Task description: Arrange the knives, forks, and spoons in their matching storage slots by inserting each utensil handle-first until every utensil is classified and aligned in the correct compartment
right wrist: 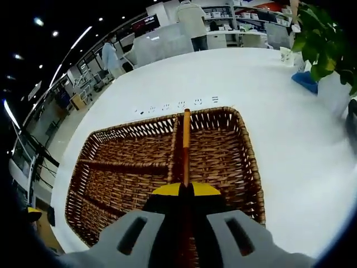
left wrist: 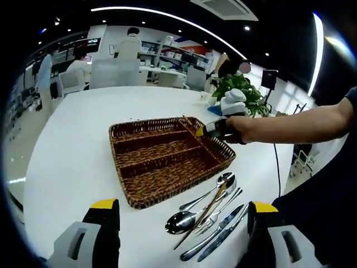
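Over a white counter (left wrist: 72, 156), a brown wicker tray (left wrist: 167, 159) with several long compartments sat near the middle, and every slot visible in it was bare. Just beside the tray's near corner, a loose pile of utensils lay on the counter: spoons (left wrist: 187, 219), a fork (left wrist: 220, 215), knives (left wrist: 220, 233) and a thin brown stick-like piece (left wrist: 203, 218) crossing them. The right hand-held gripper (left wrist: 207, 129), seen past a person's forearm, hovered at the tray's far corner with its jaws closed on a slim orange-brown rod, possibly a chopstick (right wrist: 186, 146). In the right gripper view that rod pointed forward along the divider between two compartments, above the weave; whether it touched the tray could not be told. The left hand-held gripper (left wrist: 184, 223) waited low near the pile, jaws spread wide and holding nothing. Judged from this, sorting had barely begun: no utensil was yet seated, and the whole pile remained to be classified.
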Demonstrator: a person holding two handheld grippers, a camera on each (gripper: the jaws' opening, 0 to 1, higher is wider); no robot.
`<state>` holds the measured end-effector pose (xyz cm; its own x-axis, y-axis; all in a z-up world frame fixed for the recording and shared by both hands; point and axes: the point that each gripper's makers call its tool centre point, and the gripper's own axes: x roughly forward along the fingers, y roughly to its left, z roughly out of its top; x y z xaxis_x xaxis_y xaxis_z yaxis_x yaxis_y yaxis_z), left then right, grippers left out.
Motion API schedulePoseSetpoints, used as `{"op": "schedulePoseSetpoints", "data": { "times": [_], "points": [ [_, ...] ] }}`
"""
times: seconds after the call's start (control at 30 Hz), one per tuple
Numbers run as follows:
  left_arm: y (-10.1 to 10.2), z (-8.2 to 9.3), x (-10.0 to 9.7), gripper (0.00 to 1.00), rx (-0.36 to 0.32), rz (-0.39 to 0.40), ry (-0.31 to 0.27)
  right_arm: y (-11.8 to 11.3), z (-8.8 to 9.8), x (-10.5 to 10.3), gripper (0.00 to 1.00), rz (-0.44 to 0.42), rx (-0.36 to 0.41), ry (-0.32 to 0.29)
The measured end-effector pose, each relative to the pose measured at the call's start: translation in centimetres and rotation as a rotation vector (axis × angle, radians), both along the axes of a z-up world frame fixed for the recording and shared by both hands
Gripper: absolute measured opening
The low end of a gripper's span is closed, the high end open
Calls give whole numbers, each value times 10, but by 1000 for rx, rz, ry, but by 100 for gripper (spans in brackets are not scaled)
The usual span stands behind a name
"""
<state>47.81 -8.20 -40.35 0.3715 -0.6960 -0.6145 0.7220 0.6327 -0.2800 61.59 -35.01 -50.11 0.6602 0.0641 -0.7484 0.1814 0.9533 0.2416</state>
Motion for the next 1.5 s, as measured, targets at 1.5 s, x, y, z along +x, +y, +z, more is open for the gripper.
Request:
{"op": "schedulePoseSetpoints", "data": {
  "times": [1.5],
  "points": [
    [-3,-3,-2,99,26,-39,4,10,40,-37,43,209,-153,-152]
  ]
}}
